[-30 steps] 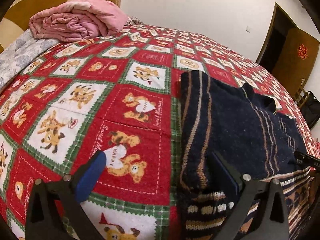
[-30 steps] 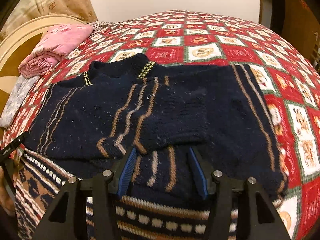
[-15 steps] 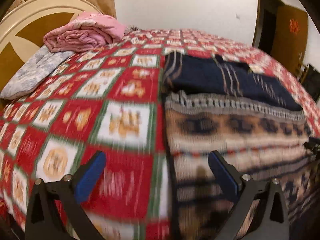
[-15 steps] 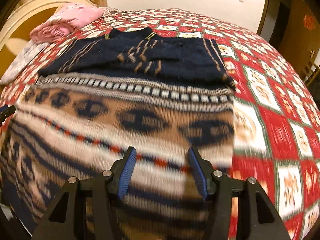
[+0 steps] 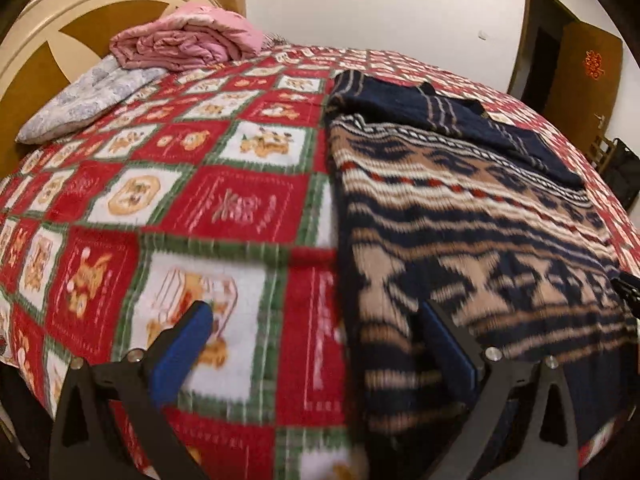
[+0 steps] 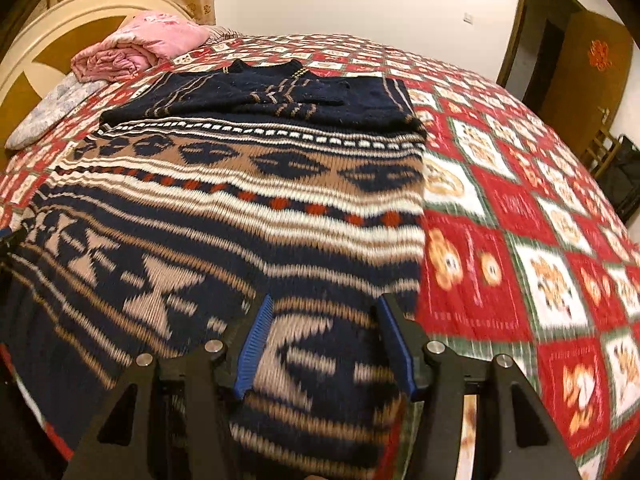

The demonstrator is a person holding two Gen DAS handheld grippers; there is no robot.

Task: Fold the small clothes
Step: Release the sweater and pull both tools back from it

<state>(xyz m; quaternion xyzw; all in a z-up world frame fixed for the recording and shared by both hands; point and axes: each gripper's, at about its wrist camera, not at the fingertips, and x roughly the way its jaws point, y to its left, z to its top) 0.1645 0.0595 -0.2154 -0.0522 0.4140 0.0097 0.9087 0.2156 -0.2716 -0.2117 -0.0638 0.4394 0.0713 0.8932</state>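
A patterned sweater [image 6: 224,216], navy with tan, white and red bands, lies flat on the bed with its sleeves folded across the navy chest. It also shows in the left wrist view [image 5: 472,232]. My left gripper [image 5: 316,344] is open and empty, straddling the sweater's left edge near the hem. My right gripper [image 6: 326,340] is open and empty over the hem near the sweater's right side. The left gripper's tip [image 6: 8,240] shows at the left edge of the right wrist view.
The bed has a red, white and green bear-print quilt [image 5: 200,200]. A folded pink blanket [image 5: 184,42] and a grey-white pillow [image 5: 80,100] lie by the cream headboard [image 5: 36,40]. A brown door [image 6: 588,68] and a dark chair [image 6: 620,168] stand at the right.
Both grippers have pulled back from the sweater's chest toward the hem end, so the whole sweater is now in view. Both stay open.
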